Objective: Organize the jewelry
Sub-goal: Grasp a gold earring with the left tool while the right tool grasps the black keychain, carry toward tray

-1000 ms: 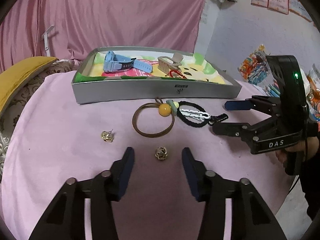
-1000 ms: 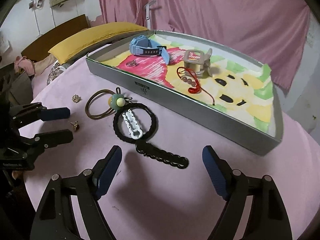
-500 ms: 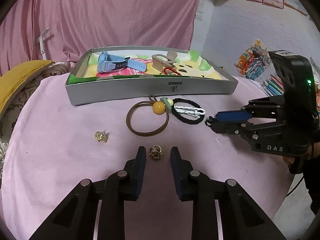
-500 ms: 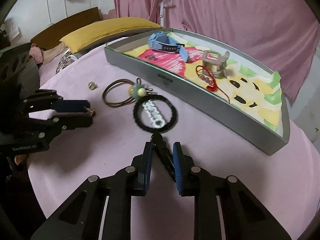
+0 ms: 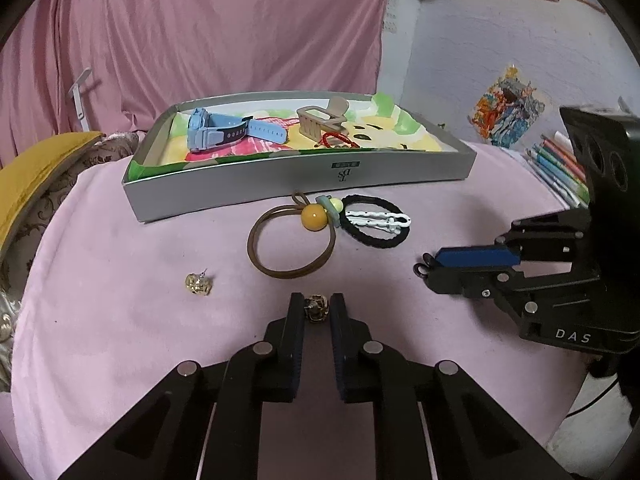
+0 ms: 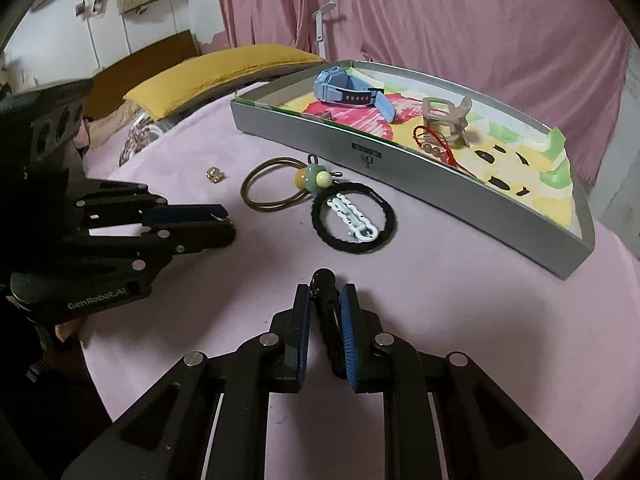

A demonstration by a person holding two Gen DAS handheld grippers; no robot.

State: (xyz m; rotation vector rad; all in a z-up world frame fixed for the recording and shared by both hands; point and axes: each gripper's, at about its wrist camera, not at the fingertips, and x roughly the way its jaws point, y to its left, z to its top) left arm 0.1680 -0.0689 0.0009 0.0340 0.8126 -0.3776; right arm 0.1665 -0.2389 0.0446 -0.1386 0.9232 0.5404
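My left gripper (image 5: 316, 308) is shut on a small gold earring (image 5: 317, 307) at its fingertips, just above the pink tablecloth. My right gripper (image 6: 325, 300) is shut on a black chain-like hair clip (image 6: 326, 312), held lengthwise between the pads. A second gold earring (image 5: 198, 284) lies to the left on the cloth. A brown hair tie with yellow bead (image 5: 292, 240) and a black hair tie with a white clip (image 5: 378, 222) lie before the grey tray (image 5: 280, 182), which holds a blue watch (image 5: 224, 132), a beige claw clip (image 5: 320, 120) and a red bead bracelet (image 5: 336, 140).
The round table has a pink cloth (image 5: 120, 340). A yellow cushion (image 5: 32, 176) lies at the left. Coloured pencils (image 5: 560, 168) lie at the right edge. A pink curtain (image 5: 200, 40) hangs behind the tray.
Both grippers went from open to shut: the left closed on the gold earring, the right on the black hair clip, which has left its place beside the black hair tie.
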